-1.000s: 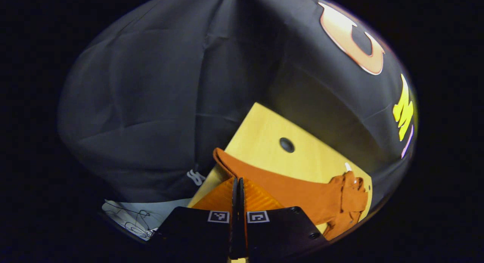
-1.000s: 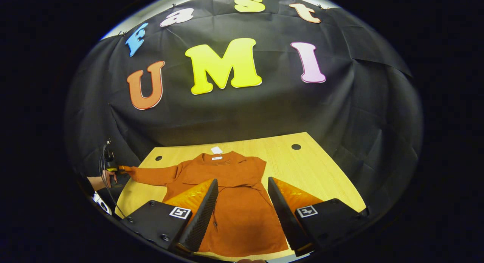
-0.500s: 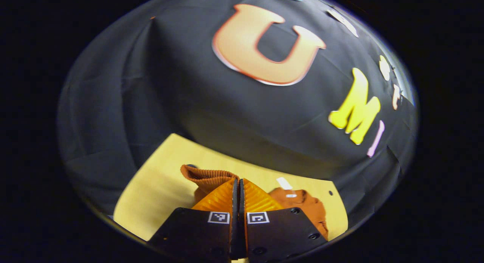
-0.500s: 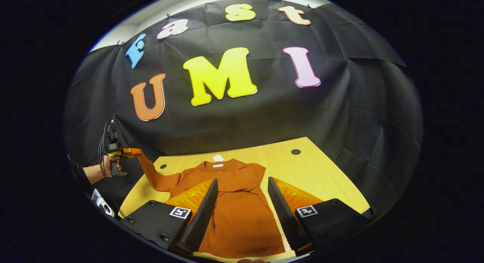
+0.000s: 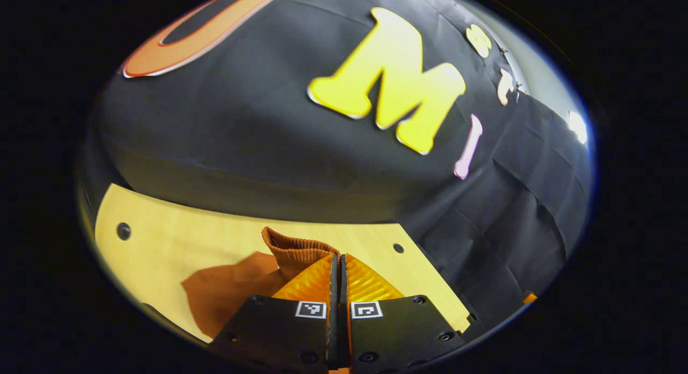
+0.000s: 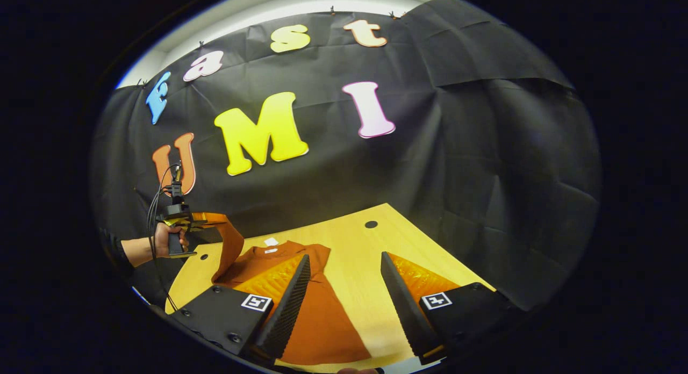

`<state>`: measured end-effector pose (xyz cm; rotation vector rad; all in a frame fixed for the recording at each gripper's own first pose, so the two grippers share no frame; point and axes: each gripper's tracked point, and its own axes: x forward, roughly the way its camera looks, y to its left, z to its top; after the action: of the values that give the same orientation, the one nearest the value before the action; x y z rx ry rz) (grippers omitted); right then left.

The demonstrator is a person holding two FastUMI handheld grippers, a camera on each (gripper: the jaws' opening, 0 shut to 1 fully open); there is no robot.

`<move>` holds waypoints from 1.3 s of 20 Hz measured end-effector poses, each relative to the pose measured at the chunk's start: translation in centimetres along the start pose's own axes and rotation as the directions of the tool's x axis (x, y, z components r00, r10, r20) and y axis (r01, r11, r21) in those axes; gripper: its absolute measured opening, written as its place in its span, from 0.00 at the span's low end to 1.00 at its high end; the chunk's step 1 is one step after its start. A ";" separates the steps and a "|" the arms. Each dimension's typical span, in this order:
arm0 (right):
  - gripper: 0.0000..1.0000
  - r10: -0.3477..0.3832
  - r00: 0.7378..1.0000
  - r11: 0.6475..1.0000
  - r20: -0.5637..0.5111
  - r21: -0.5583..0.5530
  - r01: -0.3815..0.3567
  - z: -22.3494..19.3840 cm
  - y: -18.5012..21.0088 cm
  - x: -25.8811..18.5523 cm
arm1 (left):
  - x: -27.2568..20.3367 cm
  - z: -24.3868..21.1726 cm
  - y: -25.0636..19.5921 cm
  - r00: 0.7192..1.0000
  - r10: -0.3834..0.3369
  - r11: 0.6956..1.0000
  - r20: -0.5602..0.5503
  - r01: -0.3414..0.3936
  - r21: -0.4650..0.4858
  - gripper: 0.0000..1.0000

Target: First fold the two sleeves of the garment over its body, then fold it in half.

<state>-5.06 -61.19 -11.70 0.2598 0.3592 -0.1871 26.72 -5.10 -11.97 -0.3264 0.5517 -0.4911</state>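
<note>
Left gripper [image 5: 338, 266] fingers closed together, pinching the ribbed cuff [image 5: 295, 249] of the garment's sleeve; cuff pokes out just left of the fingertips, above the bench [image 5: 177, 239]. In right gripper view the same left gripper [image 6: 177, 219] sits far left, held by a hand [image 6: 164, 237], raised off the bench with the sleeve [image 6: 228, 242] hanging from it in a curved band down to the garment's shoulder. Orange garment [image 6: 317, 320] lies flat on the wooden bench, collar toward the back wall with a white tag [image 6: 271, 242] at the neck, hem near the front edge. Right gripper [image 6: 344, 280] fingers wide apart, nothing between them, hovering above the garment's lower body and bare bench
</note>
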 end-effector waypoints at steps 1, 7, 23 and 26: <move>0.86 -0.027 1.000 1.000 0.000 0.007 0.027 -0.5 -1.2 -0.5 | 1.5 -1.4 -1.0 0.999 -0.018 1.000 -0.028 0.018 0.012 0.03; 0.86 -0.157 0.987 0.987 -0.014 0.036 0.158 -1.2 -6.6 -2.9 | 9.3 -9.1 -4.1 0.981 -0.048 0.998 -0.189 0.054 0.028 0.03; 0.85 -0.058 0.997 0.996 -0.042 -0.072 0.055 -1.0 -1.9 -1.4 | 11.2 -15.1 -5.3 0.972 0.065 0.998 -0.225 -0.062 0.021 0.80; 0.86 0.016 0.999 0.995 -0.039 -0.093 -0.020 -0.8 1.3 0.5 | 5.5 -12.5 -5.7 0.987 0.087 0.995 -0.135 -0.079 0.068 0.98</move>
<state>-4.57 -59.75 -12.32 0.1744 0.4019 -0.1472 21.66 -14.83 -21.91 -0.2096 0.6797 -0.4512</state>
